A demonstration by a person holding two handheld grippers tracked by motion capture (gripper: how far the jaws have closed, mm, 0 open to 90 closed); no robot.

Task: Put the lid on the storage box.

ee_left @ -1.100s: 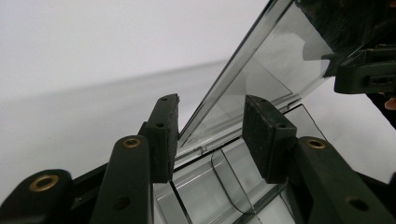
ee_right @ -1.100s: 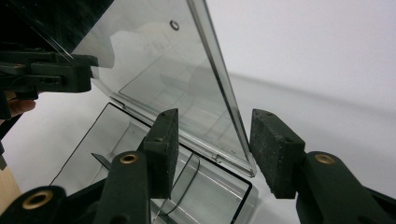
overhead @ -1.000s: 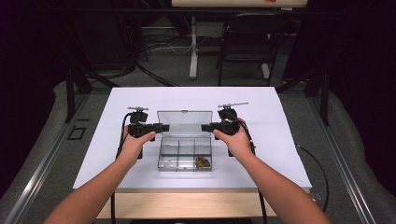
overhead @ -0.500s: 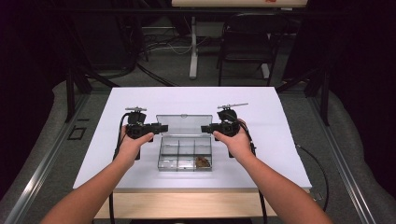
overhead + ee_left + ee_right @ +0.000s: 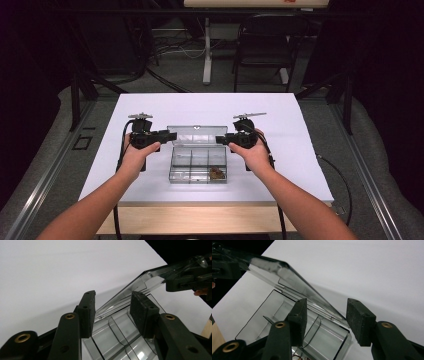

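Two tools, left (image 5: 169, 135) and right (image 5: 223, 138), are held spread at the raised lid (image 5: 196, 135) of a clear compartment box (image 5: 198, 163); nothing is pinched. White counter (image 5: 300, 150).

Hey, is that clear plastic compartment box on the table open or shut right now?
Open. The clear compartment box has its lid standing up behind the compartments, tilted back, with the dividers exposed.
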